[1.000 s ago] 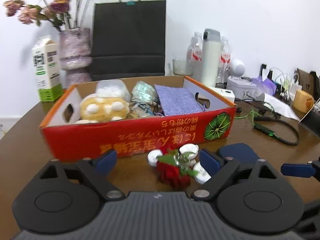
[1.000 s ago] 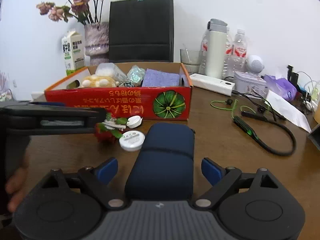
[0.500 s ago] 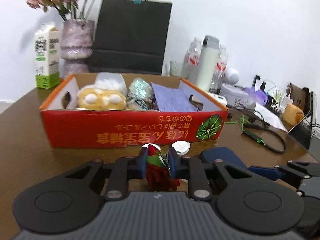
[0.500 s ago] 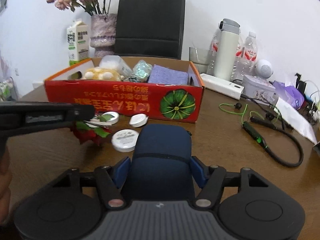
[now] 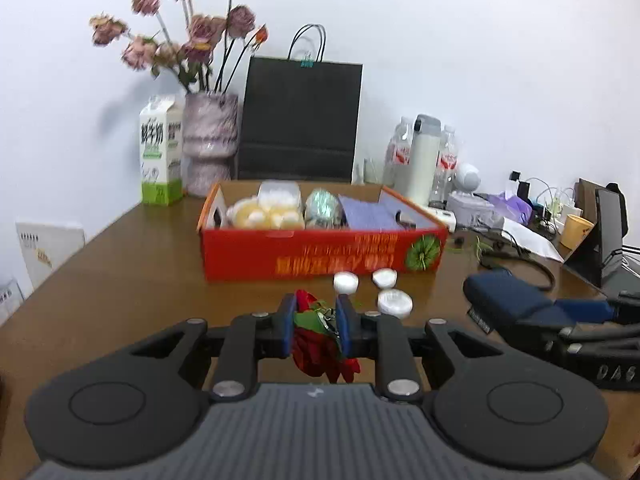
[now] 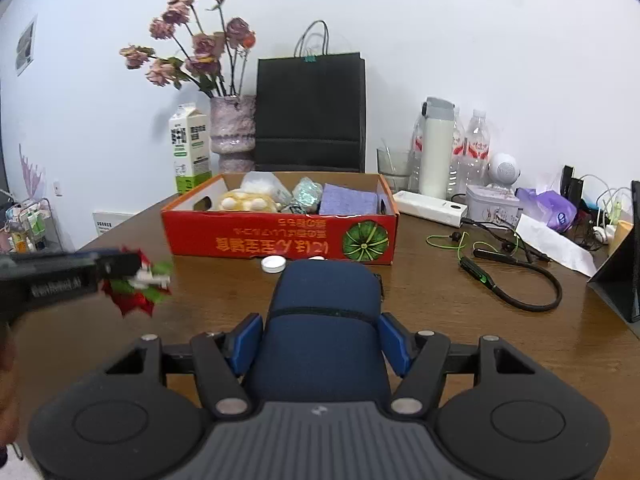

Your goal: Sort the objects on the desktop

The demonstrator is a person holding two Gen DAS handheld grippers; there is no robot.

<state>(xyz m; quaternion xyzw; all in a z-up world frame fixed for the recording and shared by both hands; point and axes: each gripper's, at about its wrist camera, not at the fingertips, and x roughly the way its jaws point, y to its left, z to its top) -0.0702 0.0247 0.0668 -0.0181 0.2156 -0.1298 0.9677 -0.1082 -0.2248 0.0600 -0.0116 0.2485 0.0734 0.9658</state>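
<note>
My left gripper (image 5: 316, 318) is shut on a red and green flower ornament (image 5: 320, 354) and holds it above the table, in front of the red cardboard box (image 5: 320, 252). The ornament also shows in the right wrist view (image 6: 138, 288), raised at the left. My right gripper (image 6: 322, 342) is shut on a dark blue case (image 6: 326, 320) and holds it off the table; the case also shows in the left wrist view (image 5: 508, 298). The box (image 6: 280, 240) holds a yellow plush toy (image 6: 246, 203), a shiny packet and a purple cloth (image 6: 348, 200).
Three white round lids (image 5: 394, 303) lie on the table before the box. Behind it stand a milk carton (image 5: 160, 156), a vase of dried roses (image 5: 210, 144) and a black paper bag (image 5: 300, 120). Bottles, a neckband earphone (image 6: 512, 276), cables and a tablet (image 6: 624, 272) crowd the right.
Both grippers closed, the left on the flower ornament and the right on the blue case. Both have since risen and drawn back from the box, lifting their objects off the table.
</note>
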